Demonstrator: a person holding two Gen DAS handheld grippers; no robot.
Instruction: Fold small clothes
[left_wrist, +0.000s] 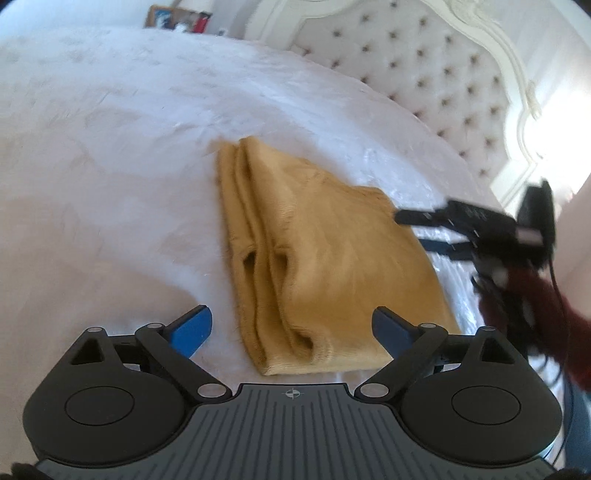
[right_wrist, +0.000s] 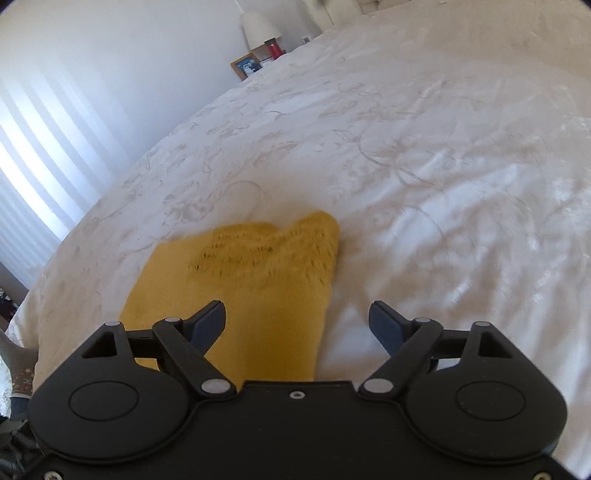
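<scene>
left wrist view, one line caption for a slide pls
Folded mustard garment lies on the white bedspread between the open left gripper and the open right gripper.

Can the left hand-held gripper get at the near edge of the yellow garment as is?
Probably yes. The left hand-held gripper is open, the garment lies folded just ahead between its fingers, and nothing covers the near edge. The right hand-held gripper sits off the far side.

a home bedroom: white bedspread (right_wrist: 424, 155), tufted headboard (left_wrist: 417, 70), bedside lamp (right_wrist: 258, 27), framed photo (right_wrist: 246, 65).
</scene>
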